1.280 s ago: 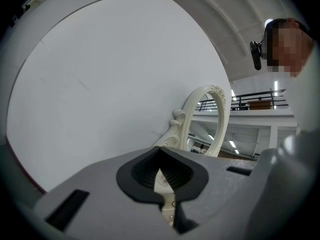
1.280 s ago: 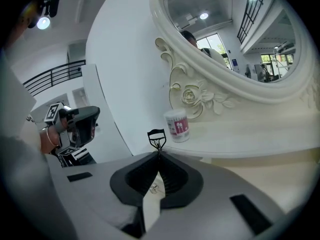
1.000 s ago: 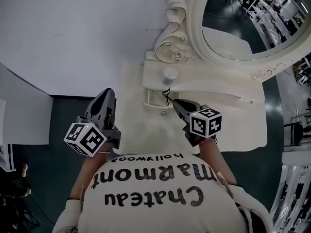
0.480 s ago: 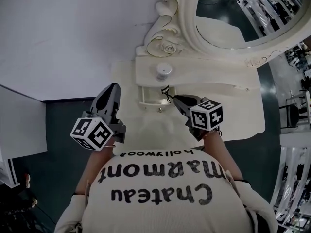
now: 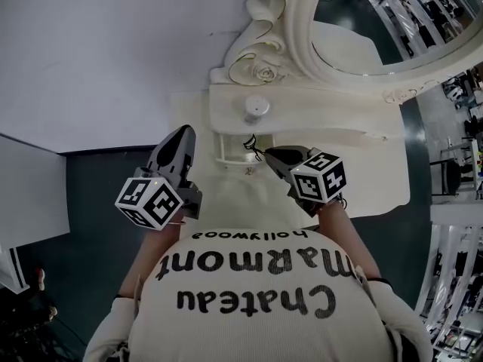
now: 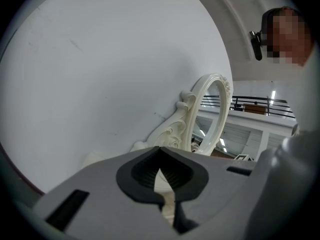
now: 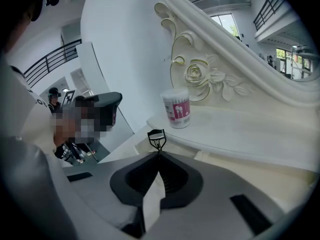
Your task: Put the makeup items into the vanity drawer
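Observation:
A black eyelash curler [image 5: 249, 143] sticks out of the tips of my right gripper [image 5: 264, 154], which is shut on its handle. In the right gripper view the curler [image 7: 156, 137] stands up just past the gripper [image 7: 158, 156], in front of the vanity's raised shelf. In the head view the curler hangs over the small pulled-out drawer [image 5: 226, 157] under that shelf. My left gripper [image 5: 183, 133] is shut with nothing in it, left of the drawer. In the left gripper view that gripper [image 6: 160, 151] points at the wall and the mirror frame.
A jar of cotton swabs [image 5: 256, 108] [image 7: 176, 107] stands on the raised shelf [image 5: 324, 119] above the drawer. The carved oval mirror [image 5: 377, 21] rises behind it. The cream vanity top [image 5: 377, 183] spreads to the right. A white wall [image 5: 113, 51] lies to the left.
The right gripper has carried the curler a little left, over the drawer. The left gripper has shifted slightly right and forward. The head view has tilted.

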`<state>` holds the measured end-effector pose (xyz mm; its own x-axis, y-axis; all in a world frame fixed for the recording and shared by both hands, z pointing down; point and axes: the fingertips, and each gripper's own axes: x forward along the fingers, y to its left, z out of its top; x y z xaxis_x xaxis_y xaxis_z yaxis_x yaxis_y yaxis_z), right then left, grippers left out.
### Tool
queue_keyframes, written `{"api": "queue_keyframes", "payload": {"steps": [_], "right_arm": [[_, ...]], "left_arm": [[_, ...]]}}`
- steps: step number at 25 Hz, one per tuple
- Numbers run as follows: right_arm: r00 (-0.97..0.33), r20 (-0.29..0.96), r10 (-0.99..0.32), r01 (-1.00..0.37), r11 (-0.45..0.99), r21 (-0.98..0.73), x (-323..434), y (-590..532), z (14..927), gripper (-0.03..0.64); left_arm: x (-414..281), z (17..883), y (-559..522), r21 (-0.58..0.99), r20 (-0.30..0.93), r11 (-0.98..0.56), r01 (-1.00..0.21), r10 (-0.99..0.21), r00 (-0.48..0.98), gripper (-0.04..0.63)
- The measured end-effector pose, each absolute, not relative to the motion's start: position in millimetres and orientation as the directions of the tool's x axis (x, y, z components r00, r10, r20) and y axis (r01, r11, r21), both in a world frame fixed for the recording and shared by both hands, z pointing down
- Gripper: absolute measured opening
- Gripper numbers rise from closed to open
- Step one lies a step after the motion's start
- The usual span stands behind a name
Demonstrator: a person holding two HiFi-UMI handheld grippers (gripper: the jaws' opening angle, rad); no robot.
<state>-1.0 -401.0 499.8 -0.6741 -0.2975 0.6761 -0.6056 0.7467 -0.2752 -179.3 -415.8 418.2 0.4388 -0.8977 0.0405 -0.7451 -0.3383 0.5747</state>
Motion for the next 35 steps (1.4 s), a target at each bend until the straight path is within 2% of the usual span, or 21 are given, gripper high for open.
{"api": "queue_keyframes", "payload": {"steps": [9,35], "right_arm": [[-0.641,0.743,-0.194,-0.528,0.814,-0.242,-17.0,-399.3,512.3,0.031],[-0.611,0.783,-0.120,-0.465,0.855,-0.231,-37.5,-407.8,524.3,0.031]], "left_arm": [[-182.2,426.8,-429.8,0.587,0.044,-0.339,-0.735,-0.893,0.447,0.008],[-183.1,459.9,-443.4,0.616,0.087,-0.323,-0.719,-0.878,0.470,0.008]]}}
